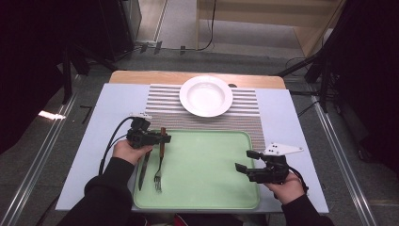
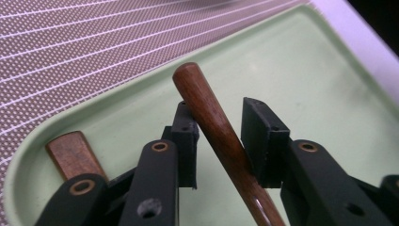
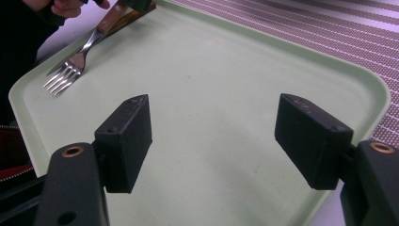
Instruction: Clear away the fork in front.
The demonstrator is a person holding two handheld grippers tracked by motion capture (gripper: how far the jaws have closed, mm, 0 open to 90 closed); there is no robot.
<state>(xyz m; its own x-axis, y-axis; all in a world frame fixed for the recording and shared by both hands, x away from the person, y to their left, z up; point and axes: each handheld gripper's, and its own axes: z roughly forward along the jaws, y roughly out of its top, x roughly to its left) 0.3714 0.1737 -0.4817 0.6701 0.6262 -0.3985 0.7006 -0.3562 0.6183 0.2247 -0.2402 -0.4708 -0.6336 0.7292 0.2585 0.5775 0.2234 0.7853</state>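
A fork (image 1: 159,174) with a brown wooden handle (image 2: 211,122) lies at the left side of the pale green tray (image 1: 207,165), tines toward the person. My left gripper (image 1: 163,137) is over the far end of that handle. In the left gripper view the handle runs between the two pads (image 2: 186,136) of this gripper (image 2: 219,110), with a thin gap on each side, so the jaws stand open around it. My right gripper (image 1: 243,160) hovers over the tray's right side, and in its own view (image 3: 214,127) its jaws are wide open with nothing between them. The fork (image 3: 70,70) shows far off.
A second utensil with a flat wooden handle (image 2: 70,153) lies at the tray's left rim, beside the fork (image 1: 143,165). A white deep plate (image 1: 205,95) sits on a striped placemat (image 1: 244,113) beyond the tray. The table's edges are close on both sides.
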